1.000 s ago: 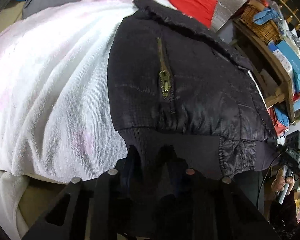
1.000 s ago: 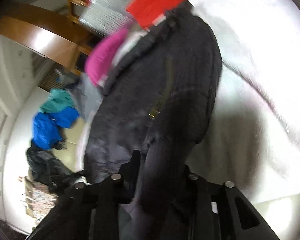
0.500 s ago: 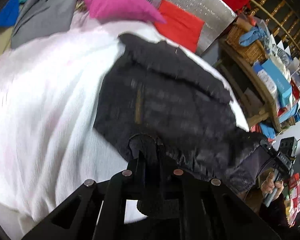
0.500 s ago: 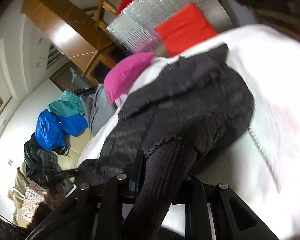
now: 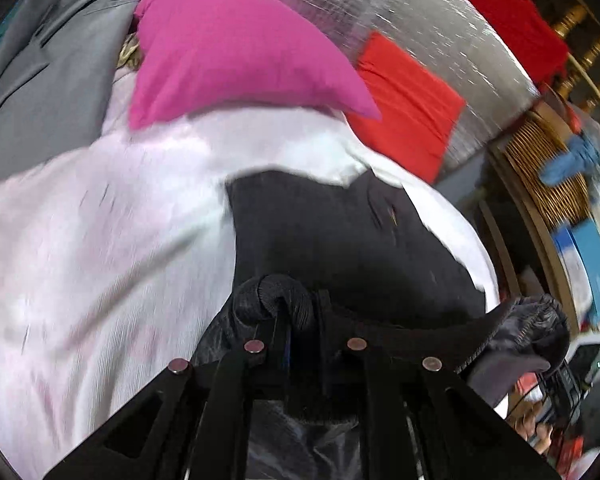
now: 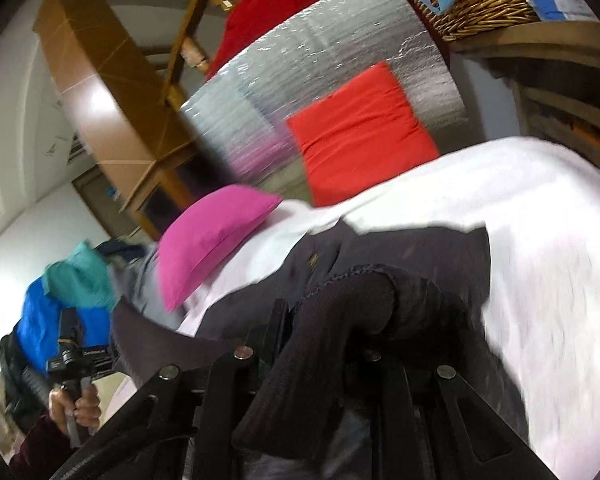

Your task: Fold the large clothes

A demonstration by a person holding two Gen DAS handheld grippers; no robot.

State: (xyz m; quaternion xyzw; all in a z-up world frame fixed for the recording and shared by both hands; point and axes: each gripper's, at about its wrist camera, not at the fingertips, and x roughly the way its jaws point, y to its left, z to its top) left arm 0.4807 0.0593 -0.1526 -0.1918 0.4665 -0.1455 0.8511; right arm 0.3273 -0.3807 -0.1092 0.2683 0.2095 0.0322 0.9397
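Pinching the jacket (image 5: 340, 240) hem in your left gripper (image 5: 296, 316) and right gripper (image 6: 320, 320), you lift it toward twelve o'clock over the bed (image 5: 100, 260); the thick ribbing could slip free.

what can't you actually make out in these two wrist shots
- Left wrist view: the left gripper fingertips are buried in the ribbed hem of the black jacket, so the contact is hidden.
- Right wrist view: the right gripper fingertips are covered by the ribbed cuff.
- Both views: the white blanket is motion-blurred; its texture is unclear.
- Jacket's lower part is cut off by the bottom edge and the gripper frames.
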